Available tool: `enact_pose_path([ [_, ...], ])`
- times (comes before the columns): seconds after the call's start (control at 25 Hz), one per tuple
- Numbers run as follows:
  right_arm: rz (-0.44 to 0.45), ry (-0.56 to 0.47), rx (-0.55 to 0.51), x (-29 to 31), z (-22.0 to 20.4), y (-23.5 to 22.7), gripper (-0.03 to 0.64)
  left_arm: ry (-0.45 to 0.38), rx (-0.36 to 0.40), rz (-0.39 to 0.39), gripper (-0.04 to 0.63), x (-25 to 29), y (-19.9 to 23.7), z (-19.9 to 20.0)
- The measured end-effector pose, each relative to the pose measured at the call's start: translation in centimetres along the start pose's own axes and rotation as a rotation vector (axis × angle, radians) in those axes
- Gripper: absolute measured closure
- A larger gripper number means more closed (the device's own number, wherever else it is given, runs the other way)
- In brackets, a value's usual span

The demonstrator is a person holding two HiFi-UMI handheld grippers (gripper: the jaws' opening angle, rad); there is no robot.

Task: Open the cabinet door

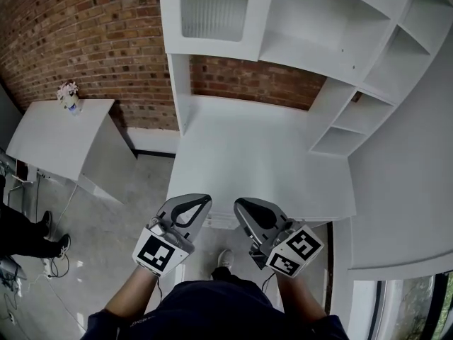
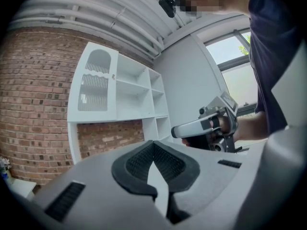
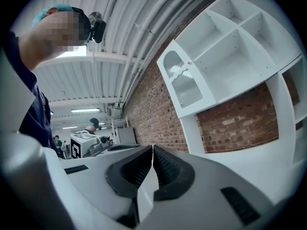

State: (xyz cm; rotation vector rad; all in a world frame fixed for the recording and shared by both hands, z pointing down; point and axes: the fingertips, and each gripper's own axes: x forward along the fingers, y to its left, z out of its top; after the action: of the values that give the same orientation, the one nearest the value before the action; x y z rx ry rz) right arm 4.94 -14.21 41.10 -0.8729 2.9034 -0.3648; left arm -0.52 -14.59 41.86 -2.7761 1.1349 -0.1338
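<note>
The cabinet door (image 1: pixel 216 6) is a white frame with ribbed frosted glass, and it stands closed at the upper left of the white wall unit. It also shows in the left gripper view (image 2: pixel 93 87) and the right gripper view (image 3: pixel 184 83), far ahead of the jaws. My left gripper (image 1: pixel 204 200) and right gripper (image 1: pixel 241 204) are held side by side near the desk's front edge (image 1: pixel 212 222), well short of the door. Both are shut with nothing between their pads. Each gripper view shows its own tips, left gripper (image 2: pixel 153 143) and right gripper (image 3: pixel 152 147), pressed together.
Open white shelves (image 1: pixel 333 27) fill the unit to the right of the door, above a white desktop (image 1: pixel 262 154). A white side table (image 1: pixel 56 133) with a small flower vase (image 1: pixel 69 96) stands at the left. Another person's shoes (image 1: pixel 53 236) are on the floor at far left.
</note>
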Motion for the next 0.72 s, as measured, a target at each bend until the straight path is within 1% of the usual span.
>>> enact_pose_path([
  [0.16, 0.013, 0.001, 0.008, -0.1, 1.0, -3.3, 0.589, 0.002, 0.007, 0.013, 0.589, 3.4, 0.8, 0.4],
  [0.32, 0.01, -0.005, 0.011, -0.1, 1.8, -6.0, 0.591, 0.012, 0.009, 0.023, 0.589, 5.6, 1.6, 0.4],
  [0.48, 0.006, -0.009, 0.023, 0.4, 1.8, -7.9, 0.589, 0.008, 0.02, 0.035, 0.589, 6.9, 2.7, 0.3],
  [0.72, -0.01, -0.014, 0.015, 1.8, 2.7, -9.3, 0.591, 0.0, 0.033, 0.048, 0.589, 7.4, 5.0, 0.6],
])
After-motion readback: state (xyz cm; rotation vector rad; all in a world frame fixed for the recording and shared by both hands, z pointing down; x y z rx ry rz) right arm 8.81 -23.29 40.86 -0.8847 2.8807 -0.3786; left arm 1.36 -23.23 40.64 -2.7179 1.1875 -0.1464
